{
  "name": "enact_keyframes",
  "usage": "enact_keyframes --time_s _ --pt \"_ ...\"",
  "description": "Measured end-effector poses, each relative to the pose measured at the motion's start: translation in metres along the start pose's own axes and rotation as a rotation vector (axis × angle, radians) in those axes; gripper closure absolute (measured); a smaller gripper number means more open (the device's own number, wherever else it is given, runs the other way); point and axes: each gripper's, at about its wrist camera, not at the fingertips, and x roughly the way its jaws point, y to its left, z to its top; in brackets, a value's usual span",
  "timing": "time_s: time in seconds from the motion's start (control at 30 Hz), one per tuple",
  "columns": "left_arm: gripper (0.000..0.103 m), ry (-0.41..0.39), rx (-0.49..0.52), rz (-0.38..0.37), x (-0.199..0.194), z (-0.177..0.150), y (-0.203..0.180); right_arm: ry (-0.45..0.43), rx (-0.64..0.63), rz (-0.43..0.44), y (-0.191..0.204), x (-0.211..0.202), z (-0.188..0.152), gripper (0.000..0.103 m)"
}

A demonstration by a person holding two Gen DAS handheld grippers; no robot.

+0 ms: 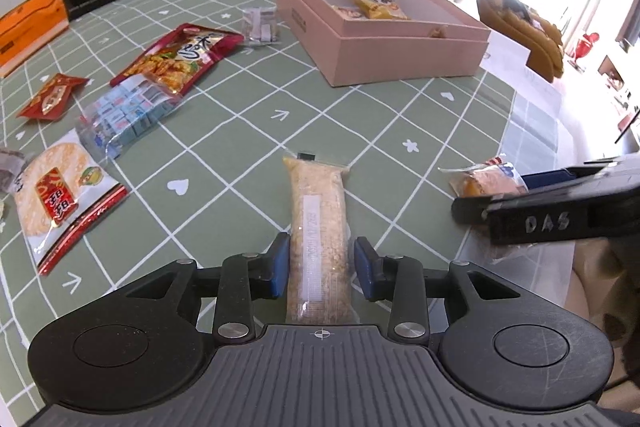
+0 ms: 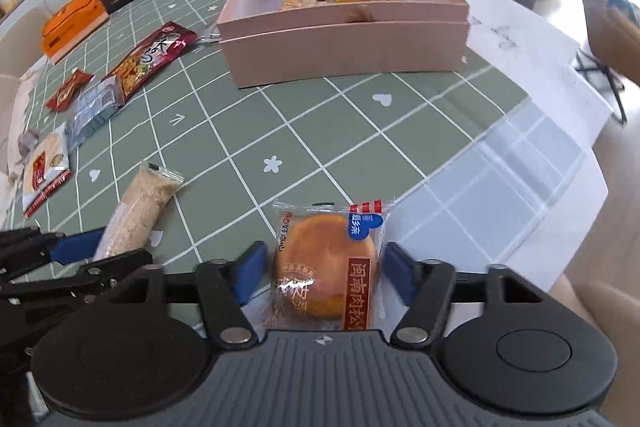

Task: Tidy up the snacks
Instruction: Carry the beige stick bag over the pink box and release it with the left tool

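Both grippers (image 1: 320, 263) (image 2: 322, 277) parted around wrapped snacks (image 1: 318, 239) (image 2: 326, 267) untouched on green grid tablecloth (image 1: 360, 115), sunlit room beyond.

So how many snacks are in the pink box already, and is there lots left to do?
Two packets already lie in the pink box. In hand: the left gripper has its jaws open around the long oat bar, and the right gripper is open around the round pastry packet; neither is squeezed yet. Lots left: the rice cracker, blue candy bag and red packets wait on the table.
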Motion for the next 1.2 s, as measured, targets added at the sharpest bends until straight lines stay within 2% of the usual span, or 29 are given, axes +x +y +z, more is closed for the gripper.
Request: enact_keyframes --time_s 0.07,0.17,0.3,0.33,0.37,0.4,0.47,0.6,0.73,0.87,1.0,1.07,1.2 --pt "0.064 0.001 -0.02 -0.008 0.0 0.001 0.002 -0.016 -0.038 -0.042 0.002 0.003 -0.003 0.017" --pt "0.064 -0.009 -0.051 -0.024 0.001 0.001 0.007 -0.026 -0.036 -0.034 -0.002 0.008 -0.004 0.006" --pt "0.064 -0.009 -0.033 -0.006 0.001 0.001 0.002 -0.044 -0.059 -0.026 -0.003 0.012 -0.002 0.003" --pt "0.064 -0.006 -0.024 0.007 0.001 0.002 0.0 -0.048 -0.064 -0.024 -0.004 0.012 -0.001 0.004" --pt "0.064 -0.006 -0.018 0.018 0.002 0.002 -0.003 -0.058 -0.07 -0.02 -0.004 0.01 -0.001 0.011" --pt "0.064 -0.006 -0.012 0.028 0.002 0.002 -0.004 -0.069 -0.083 -0.013 -0.003 0.007 0.0 0.026" --pt "0.064 -0.006 0.0 0.055 0.003 0.002 -0.009 -0.059 -0.112 0.017 -0.001 0.002 0.002 0.048" --pt "0.064 0.011 0.01 0.105 0.007 0.006 -0.017 -0.027 -0.077 0.094 -0.011 -0.002 0.008 0.049" --pt "0.069 0.003 0.018 0.118 0.009 0.008 -0.017 -0.046 -0.041 0.088 -0.024 -0.006 0.014 0.049" --pt "0.069 -0.005 0.014 0.068 0.009 0.009 -0.014 -0.081 -0.022 0.087 -0.035 -0.012 0.019 0.049" --pt "0.07 -0.021 0.0 -0.023 0.007 0.008 -0.011 -0.084 0.028 0.076 -0.044 -0.009 0.023 0.049" --pt "0.07 -0.027 0.008 -0.036 0.007 0.008 -0.013 -0.098 0.052 0.071 -0.05 -0.011 0.022 0.049" --pt "0.07 -0.076 -0.033 -0.082 -0.005 0.031 -0.015 -0.114 0.108 0.062 -0.061 -0.017 0.017 0.049"
